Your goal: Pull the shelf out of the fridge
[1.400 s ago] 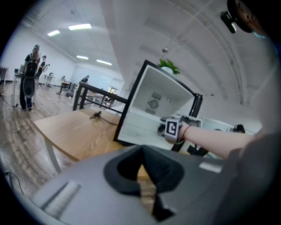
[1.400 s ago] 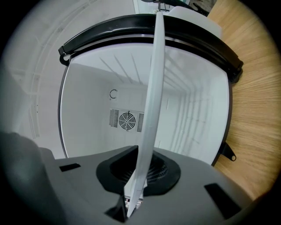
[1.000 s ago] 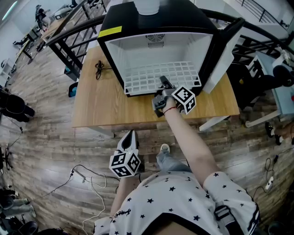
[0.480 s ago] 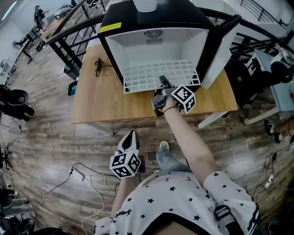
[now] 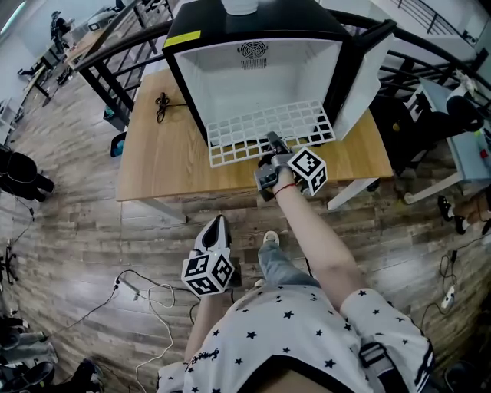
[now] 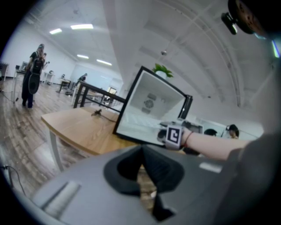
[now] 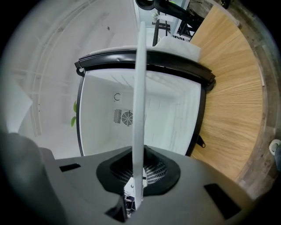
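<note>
The shelf (image 5: 268, 127) has slid a little farther out of the fridge (image 5: 307, 19) than a second ago, and the right gripper (image 5: 273, 143) has drawn back toward the person with it, jaws pinched narrow on the shelf's front edge. The grid runs edge-on between those jaws, its back part inside the white cavity and its front over the table (image 5: 161, 165). Bare wood lies ahead of that edge, the door (image 5: 360, 77) stands open at right, and the left gripper (image 5: 218, 226) hangs low over the floor, jaws together on nothing.
</note>
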`<state>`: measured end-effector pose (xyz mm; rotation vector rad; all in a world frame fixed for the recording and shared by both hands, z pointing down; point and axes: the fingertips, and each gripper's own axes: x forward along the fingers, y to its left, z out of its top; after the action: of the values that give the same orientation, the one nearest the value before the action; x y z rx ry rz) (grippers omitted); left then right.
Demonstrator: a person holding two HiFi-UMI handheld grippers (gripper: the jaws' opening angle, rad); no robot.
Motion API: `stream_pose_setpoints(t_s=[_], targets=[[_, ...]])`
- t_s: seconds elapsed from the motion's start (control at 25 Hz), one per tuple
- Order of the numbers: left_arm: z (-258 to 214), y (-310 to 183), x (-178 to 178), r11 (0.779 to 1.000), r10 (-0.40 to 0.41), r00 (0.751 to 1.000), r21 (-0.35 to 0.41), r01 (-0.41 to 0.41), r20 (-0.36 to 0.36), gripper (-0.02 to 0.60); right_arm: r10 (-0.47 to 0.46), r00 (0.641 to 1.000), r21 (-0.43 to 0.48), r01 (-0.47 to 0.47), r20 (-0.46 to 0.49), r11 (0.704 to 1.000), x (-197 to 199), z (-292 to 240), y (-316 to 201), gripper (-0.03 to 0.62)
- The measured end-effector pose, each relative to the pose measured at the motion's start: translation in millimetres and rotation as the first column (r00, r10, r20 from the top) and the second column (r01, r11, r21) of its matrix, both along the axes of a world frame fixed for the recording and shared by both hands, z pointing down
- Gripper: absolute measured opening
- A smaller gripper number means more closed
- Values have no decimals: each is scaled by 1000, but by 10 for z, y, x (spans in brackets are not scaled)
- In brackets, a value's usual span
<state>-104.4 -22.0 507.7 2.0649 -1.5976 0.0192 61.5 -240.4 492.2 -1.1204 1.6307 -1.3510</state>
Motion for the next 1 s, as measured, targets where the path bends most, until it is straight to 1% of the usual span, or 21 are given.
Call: stream_pose_setpoints(t_s=[0.16,0.28,0.48,0.76,1.0], targets=[[53,239,21,1000,5,1000,6,-5,2,6,-23,999,54,25,-49,998,54,42,307,38],[77,299,9,1000,-5,1000,-2,5,1,6,-33,999,67,36,-40,997,45,-2,395,38],[70,356,36,1000,-1,1000,-10,1,1,6,-14,999,31,13,32,999,92,60,520,38],[-10,352,50,1000,24,1000,-5,-24,-9,6,7,999,4,-7,40,1000,153,115,700,38],[-55,429,55,999,36,999,7,-36,-9,5,21,996,2,-21,86,1000,198,99,951,38]])
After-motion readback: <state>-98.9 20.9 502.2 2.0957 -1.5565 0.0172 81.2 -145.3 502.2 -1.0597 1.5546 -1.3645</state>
